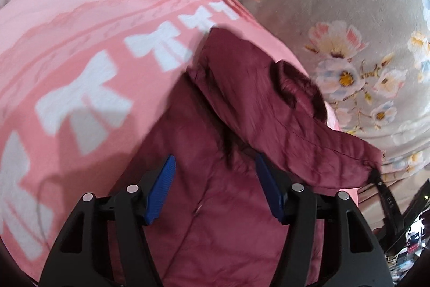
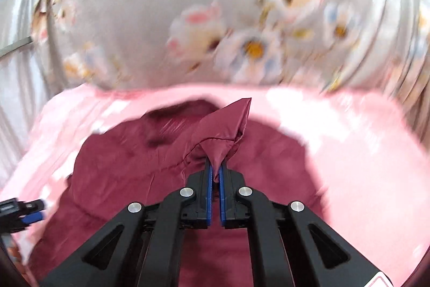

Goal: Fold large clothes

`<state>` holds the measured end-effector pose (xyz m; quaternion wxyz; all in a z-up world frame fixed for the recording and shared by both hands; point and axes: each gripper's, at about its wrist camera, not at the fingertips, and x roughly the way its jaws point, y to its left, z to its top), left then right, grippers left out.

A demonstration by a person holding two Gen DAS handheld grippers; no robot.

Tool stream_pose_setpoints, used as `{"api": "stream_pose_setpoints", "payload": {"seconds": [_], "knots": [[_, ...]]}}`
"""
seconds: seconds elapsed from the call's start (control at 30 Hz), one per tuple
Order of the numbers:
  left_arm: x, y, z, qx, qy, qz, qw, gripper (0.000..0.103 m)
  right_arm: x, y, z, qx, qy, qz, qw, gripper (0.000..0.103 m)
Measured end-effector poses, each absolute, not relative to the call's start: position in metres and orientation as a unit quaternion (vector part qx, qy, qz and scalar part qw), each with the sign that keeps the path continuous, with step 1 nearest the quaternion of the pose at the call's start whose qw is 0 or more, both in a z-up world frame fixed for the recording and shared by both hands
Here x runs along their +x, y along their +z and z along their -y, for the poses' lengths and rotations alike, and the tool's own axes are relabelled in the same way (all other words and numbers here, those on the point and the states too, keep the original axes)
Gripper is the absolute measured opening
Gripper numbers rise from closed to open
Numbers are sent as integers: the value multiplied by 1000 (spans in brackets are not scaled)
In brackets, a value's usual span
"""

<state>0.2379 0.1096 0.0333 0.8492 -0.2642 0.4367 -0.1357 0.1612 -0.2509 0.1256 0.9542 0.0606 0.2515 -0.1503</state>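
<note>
A maroon padded jacket (image 1: 242,125) lies on a pink blanket with white bow prints (image 1: 94,58). My left gripper (image 1: 215,168) is open, its blue pads spread just above the jacket's body, holding nothing. A fur-trimmed part of the jacket (image 1: 298,88) lies folded over ahead of it. In the right wrist view my right gripper (image 2: 215,168) is shut on a corner of the maroon jacket (image 2: 225,125), lifting it in a peak above the rest of the garment (image 2: 134,166). The left gripper (image 2: 29,209) shows at the left edge there.
A grey floral bedspread (image 1: 336,18) covers the bed beyond the pink blanket, also in the right wrist view (image 2: 242,18). A black strap (image 1: 384,195) and dark clutter sit at the bed's lower right edge.
</note>
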Motion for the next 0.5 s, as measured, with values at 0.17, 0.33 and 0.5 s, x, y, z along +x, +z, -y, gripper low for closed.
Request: {"api": "stream_pose_setpoints", "payload": {"seconds": [0.17, 0.33, 0.5], "knots": [[268, 39, -94, -277, -137, -453, 836, 60, 178, 115, 293, 69, -172, -276, 943, 3], [311, 23, -91, -309, -106, -481, 814, 60, 188, 85, 306, 76, -169, -301, 935, 3], [343, -2, -90, -315, -70, -505, 801, 31, 191, 69, 315, 90, -168, -313, 931, 3]]}}
